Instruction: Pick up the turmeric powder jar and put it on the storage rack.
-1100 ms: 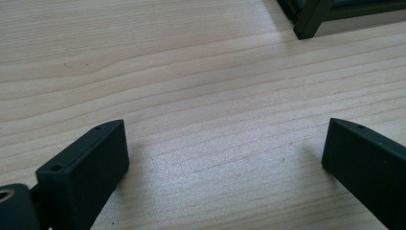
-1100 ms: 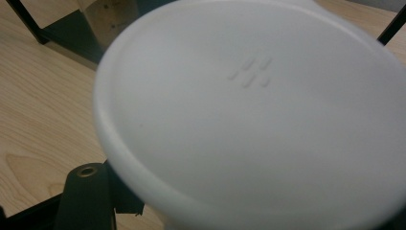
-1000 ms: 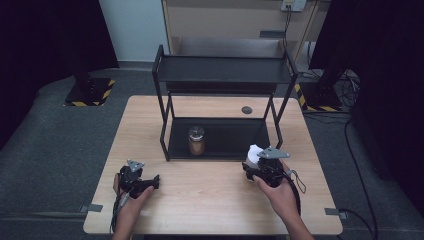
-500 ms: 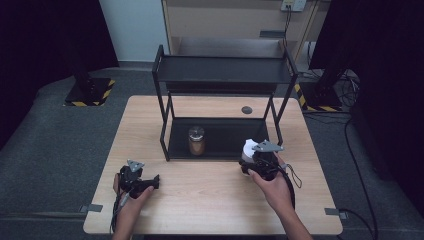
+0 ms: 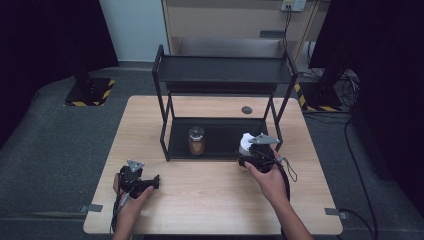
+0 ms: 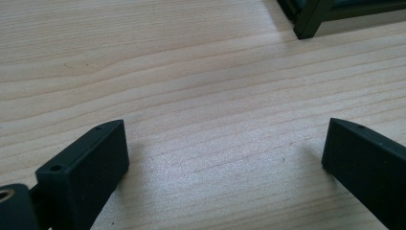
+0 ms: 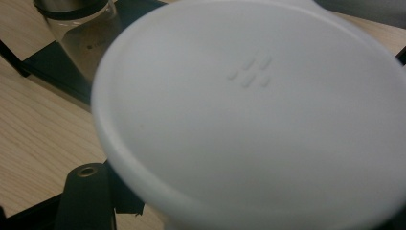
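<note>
A white cup is held in my right gripper, which is shut on it just in front of the right end of the black rack's lower shelf. In the right gripper view the cup's round white bottom looms close, with one black finger below it. A glass jar with a metal lid and brown contents stands on the lower shelf, and that jar lies beyond the cup. My left gripper rests on the table at the front left, open, with bare wood between its jaws.
The rack's top shelf hangs over the lower one. One rack foot stands ahead of the left gripper. A small dark round disc sits in the table behind the rack. Cables trail from both grippers.
My right gripper has carried the white cup a little left and away, closer to the rack's lower shelf. The left gripper has stayed put.
</note>
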A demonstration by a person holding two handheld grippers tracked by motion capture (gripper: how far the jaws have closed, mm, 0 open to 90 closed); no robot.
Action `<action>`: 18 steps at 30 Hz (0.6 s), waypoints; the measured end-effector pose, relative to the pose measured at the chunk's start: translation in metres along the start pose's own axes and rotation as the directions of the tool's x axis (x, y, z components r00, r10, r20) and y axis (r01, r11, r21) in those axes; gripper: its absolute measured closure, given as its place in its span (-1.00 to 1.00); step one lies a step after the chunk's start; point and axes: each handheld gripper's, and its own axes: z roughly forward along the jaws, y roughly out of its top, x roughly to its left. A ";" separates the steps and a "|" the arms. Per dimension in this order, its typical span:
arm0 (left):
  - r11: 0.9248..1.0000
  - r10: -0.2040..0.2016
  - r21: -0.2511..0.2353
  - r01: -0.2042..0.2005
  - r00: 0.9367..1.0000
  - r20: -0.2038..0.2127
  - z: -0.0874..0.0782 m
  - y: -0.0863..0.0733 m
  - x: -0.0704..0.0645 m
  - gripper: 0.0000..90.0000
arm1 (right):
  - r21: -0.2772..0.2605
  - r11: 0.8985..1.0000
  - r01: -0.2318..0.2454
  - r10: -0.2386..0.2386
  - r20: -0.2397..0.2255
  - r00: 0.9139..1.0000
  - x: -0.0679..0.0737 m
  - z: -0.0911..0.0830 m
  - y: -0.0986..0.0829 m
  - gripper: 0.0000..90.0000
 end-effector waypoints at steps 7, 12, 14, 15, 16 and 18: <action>1.000 0.000 0.000 0.000 1.000 0.000 0.000 0.000 0.000 -0.98 | 0.002 1.000 0.003 -0.003 0.008 1.000 -0.001 0.008 0.008 -0.30; 1.000 0.000 0.000 0.000 1.000 0.000 0.000 0.000 0.000 -0.98 | -0.006 1.000 0.003 -0.003 0.015 1.000 -0.002 0.014 0.014 -0.30; 1.000 0.000 0.000 0.000 1.000 0.000 0.000 0.000 0.000 -0.98 | 0.000 1.000 -0.002 0.002 0.019 1.000 -0.002 0.017 0.017 -0.30; 1.000 0.000 0.000 0.000 1.000 0.000 0.000 0.000 0.000 -0.98 | 0.000 1.000 -0.003 0.003 0.021 1.000 -0.002 0.018 0.018 -0.30; 1.000 0.000 0.000 0.000 1.000 0.000 0.000 0.000 0.000 -0.98 | 0.000 1.000 -0.003 0.003 0.024 1.000 -0.003 0.020 0.018 -0.30; 1.000 0.000 0.000 0.000 1.000 0.000 0.000 0.000 0.000 -0.98 | 0.002 1.000 -0.006 0.006 0.029 1.000 -0.003 0.023 0.020 -0.30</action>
